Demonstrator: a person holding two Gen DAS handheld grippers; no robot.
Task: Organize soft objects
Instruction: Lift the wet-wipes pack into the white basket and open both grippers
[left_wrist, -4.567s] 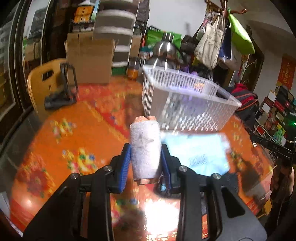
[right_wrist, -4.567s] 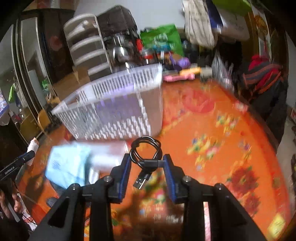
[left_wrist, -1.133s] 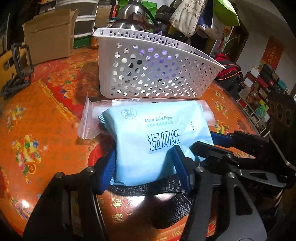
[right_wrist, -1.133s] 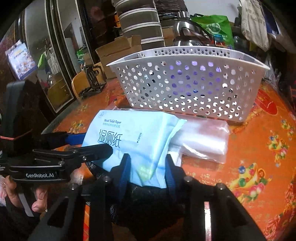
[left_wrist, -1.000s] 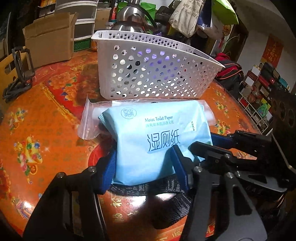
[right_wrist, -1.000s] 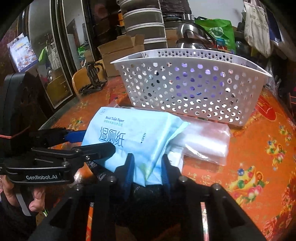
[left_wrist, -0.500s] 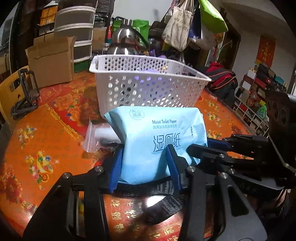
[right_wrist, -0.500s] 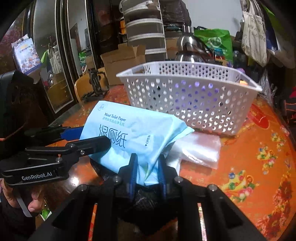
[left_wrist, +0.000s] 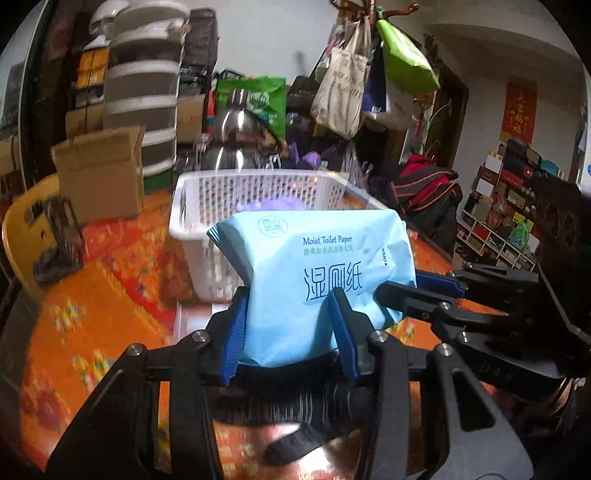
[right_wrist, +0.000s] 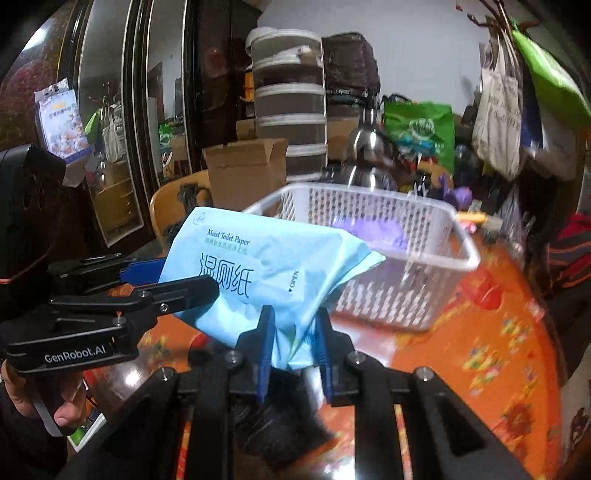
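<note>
A light blue pack of moist toilet paper (left_wrist: 317, 273) is held in the air by both grippers, in front of the white perforated basket (left_wrist: 207, 192). My left gripper (left_wrist: 290, 306) is shut on the pack's near edge. My right gripper (right_wrist: 291, 328) is shut on the pack's right end (right_wrist: 258, 269); in the left wrist view it reaches in from the right (left_wrist: 417, 288). The basket (right_wrist: 424, 291) holds something purple (right_wrist: 373, 229). A black mesh item hangs under the pack.
The round table has an orange flowered cloth (left_wrist: 92, 332). A clear plastic bag (left_wrist: 192, 314) lies by the basket's foot. A cardboard box (left_wrist: 99, 173), a yellow chair (left_wrist: 26, 229), a steel kettle (left_wrist: 236, 136) and hanging bags (left_wrist: 369, 74) stand behind.
Both grippers have lifted the blue pack off the table and up toward the basket's rim. The clear plastic bag stayed on the table.
</note>
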